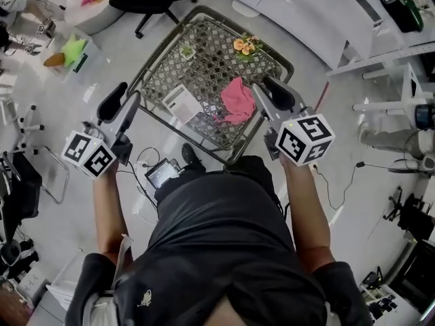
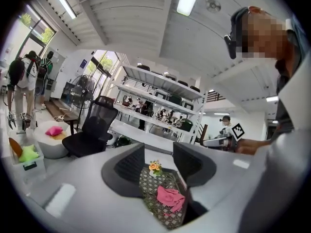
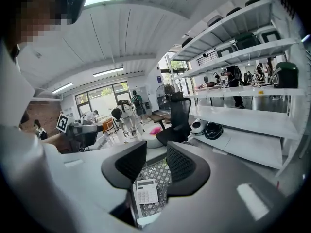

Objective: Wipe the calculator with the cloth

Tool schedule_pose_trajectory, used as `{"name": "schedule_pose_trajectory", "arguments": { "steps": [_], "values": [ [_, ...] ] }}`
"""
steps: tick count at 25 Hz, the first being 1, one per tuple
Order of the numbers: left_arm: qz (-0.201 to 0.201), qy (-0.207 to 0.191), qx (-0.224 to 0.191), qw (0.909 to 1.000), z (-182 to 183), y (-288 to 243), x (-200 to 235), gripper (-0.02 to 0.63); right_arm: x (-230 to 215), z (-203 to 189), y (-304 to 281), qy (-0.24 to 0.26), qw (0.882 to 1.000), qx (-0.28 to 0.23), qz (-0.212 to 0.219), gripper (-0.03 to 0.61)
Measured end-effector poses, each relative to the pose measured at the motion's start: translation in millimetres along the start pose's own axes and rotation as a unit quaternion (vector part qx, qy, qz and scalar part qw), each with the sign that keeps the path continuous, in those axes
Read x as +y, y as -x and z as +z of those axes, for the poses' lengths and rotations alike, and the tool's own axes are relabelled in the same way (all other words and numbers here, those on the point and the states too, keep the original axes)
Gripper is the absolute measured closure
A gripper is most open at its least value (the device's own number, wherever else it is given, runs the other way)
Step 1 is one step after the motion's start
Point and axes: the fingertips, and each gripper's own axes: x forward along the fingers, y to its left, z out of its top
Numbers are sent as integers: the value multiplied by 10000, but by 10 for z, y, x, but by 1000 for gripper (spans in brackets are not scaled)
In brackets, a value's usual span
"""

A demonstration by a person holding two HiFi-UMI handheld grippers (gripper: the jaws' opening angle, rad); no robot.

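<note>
Left gripper (image 1: 121,106): jaws stood apart, held nothing, over left edge of table (image 1: 204,63)
Right gripper (image 1: 270,95): jaws stood apart, empty, over right edge
Calculator (image 1: 182,103): lay on table, near left
Cloth (image 1: 238,100): lay crumpled just right of it

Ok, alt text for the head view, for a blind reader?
From above: a person holds the left gripper and right gripper, both open and empty, near a small patterned table. On it lie a white calculator, a pink cloth and some flowers.
</note>
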Motion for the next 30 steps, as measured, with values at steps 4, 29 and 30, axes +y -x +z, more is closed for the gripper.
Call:
{"name": "schedule_pose_trajectory", "arguments": {
  "steps": [4, 29, 30],
  "values": [
    [109, 147, 107, 9998, -133, -129, -24, 376, -100, -164, -70, -27, 9997, 215, 135, 466],
    [1056, 540, 352, 9923, -560, -214, 40, 376, -669, -891, -821, -281, 9886, 1292, 720, 466],
    [1077, 550, 412, 9918, -595, -226, 62, 376, -674, -951, -871, -308, 9876, 1357, 722, 466]
  ]
}}
